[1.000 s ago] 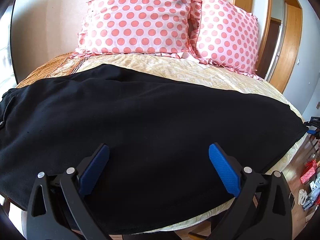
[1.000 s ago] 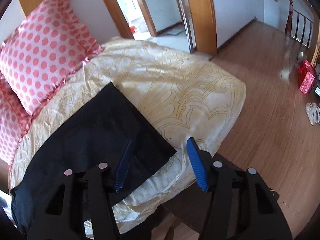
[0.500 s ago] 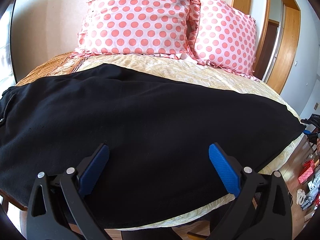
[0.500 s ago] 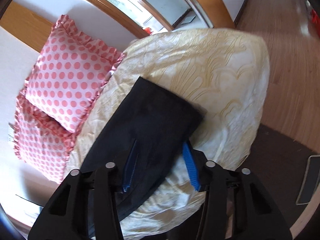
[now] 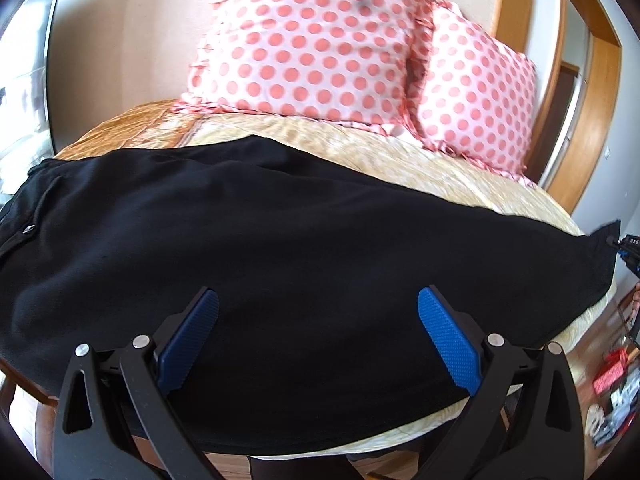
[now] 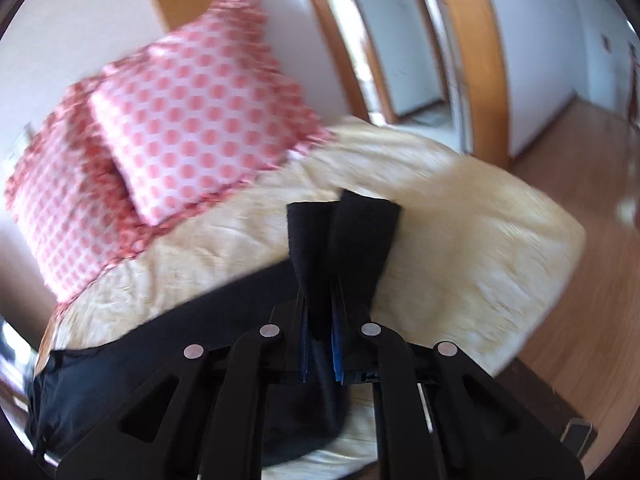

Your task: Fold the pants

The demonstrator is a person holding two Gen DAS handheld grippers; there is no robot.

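Black pants (image 5: 280,248) lie spread lengthwise across the cream bedspread (image 5: 460,176), waistband at the left. My left gripper (image 5: 318,308) is open, its blue pads hovering over the near middle of the pants, holding nothing. My right gripper (image 6: 319,300) is shut on the leg-hem end of the pants (image 6: 344,236), which bunches up between the pads and is lifted off the bed; the rest of the pants (image 6: 160,344) trails left. The right gripper also shows at the far right edge of the left wrist view (image 5: 626,248).
Two pink polka-dot pillows (image 5: 312,40) (image 6: 192,120) lean on the headboard wall behind the pants. Wooden door frames (image 6: 476,60) and wood floor (image 6: 592,280) lie to the right of the bed. Small items (image 5: 612,376) lie on the floor.
My right gripper closed on the hem end of the pants and lifted it from the bed. The left gripper stayed open, shifting slightly over the pants.
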